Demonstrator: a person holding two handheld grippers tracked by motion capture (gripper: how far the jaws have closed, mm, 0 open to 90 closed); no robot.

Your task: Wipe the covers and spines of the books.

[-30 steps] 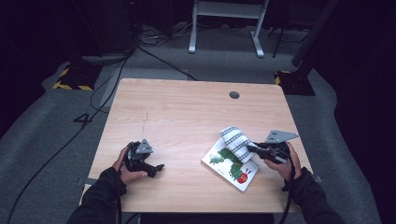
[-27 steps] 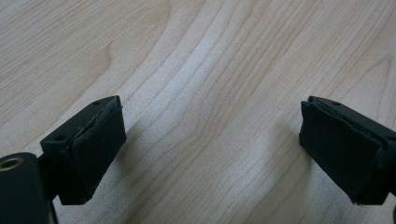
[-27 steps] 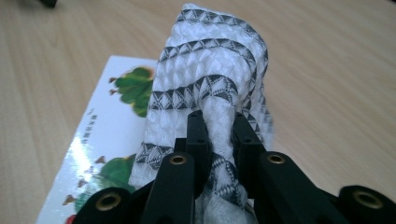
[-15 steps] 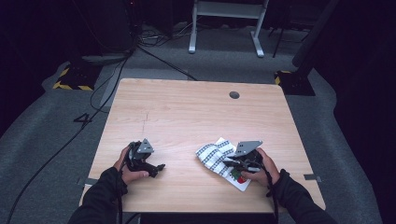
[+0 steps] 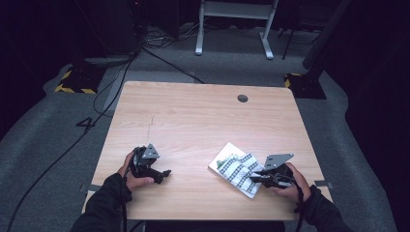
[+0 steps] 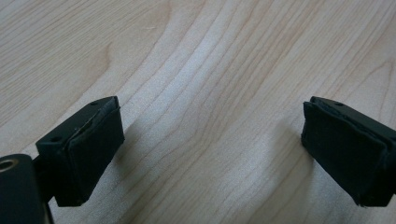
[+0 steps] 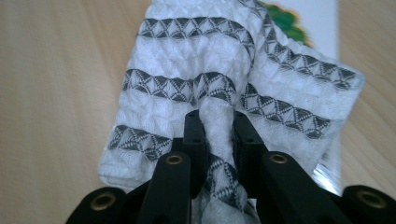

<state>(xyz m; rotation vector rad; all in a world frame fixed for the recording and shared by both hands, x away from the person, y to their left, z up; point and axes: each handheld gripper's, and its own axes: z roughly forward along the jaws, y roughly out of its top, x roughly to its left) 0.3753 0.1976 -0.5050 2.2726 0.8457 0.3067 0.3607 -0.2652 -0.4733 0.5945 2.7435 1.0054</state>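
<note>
My right gripper pinches a fold of the cloth, white waffle weave with grey triangle bands. The cloth lies on a flat white book with green print, no readable words, at the near right of the wooden table. My left gripper stands wide apart, holding nothing.

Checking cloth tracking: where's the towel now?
High view: the towel lies near the table's front right, over the book, pinched by the right gripper.
</note>
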